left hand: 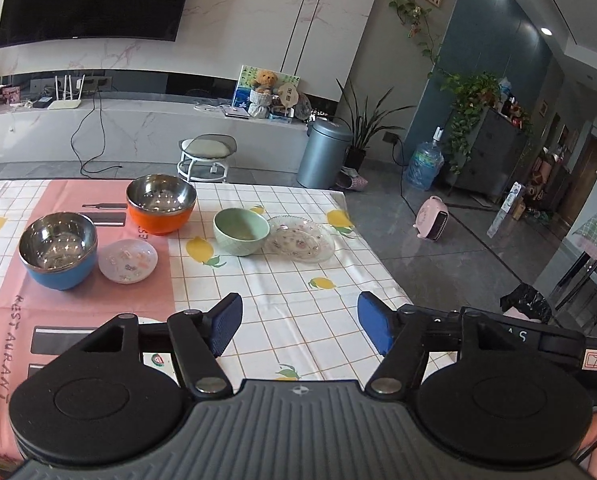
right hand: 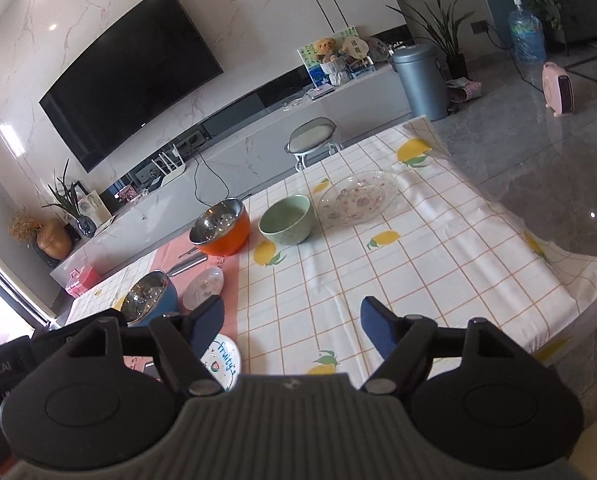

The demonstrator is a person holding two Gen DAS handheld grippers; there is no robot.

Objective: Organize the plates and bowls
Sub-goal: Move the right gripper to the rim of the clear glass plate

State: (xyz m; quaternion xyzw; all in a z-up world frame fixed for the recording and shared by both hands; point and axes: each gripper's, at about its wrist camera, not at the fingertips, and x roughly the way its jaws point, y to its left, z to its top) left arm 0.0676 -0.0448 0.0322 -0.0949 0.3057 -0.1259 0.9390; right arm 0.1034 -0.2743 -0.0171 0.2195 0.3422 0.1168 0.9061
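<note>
On the checked tablecloth stand an orange steel-lined bowl (left hand: 161, 204) (right hand: 220, 227), a blue steel-lined bowl (left hand: 58, 250) (right hand: 149, 298), a pale green bowl (left hand: 241, 231) (right hand: 286, 219), a small pink patterned dish (left hand: 127, 261) (right hand: 203, 288) and a clear glass plate (left hand: 300, 239) (right hand: 356, 202). A white plate with "fruity" lettering (right hand: 222, 360) lies near the front, partly behind the right gripper's left finger. My left gripper (left hand: 300, 328) hangs open above the cloth with nothing between its blue pads. My right gripper (right hand: 292, 326) is open and holds nothing too.
A pink placemat (left hand: 78, 304) covers the table's left part. The table's right edge (left hand: 382, 264) drops to a grey floor. Beyond the far edge stand a small stool (left hand: 206, 156), a grey bin (left hand: 324, 152), a pink heater (left hand: 432, 222) and a water jug (left hand: 424, 166).
</note>
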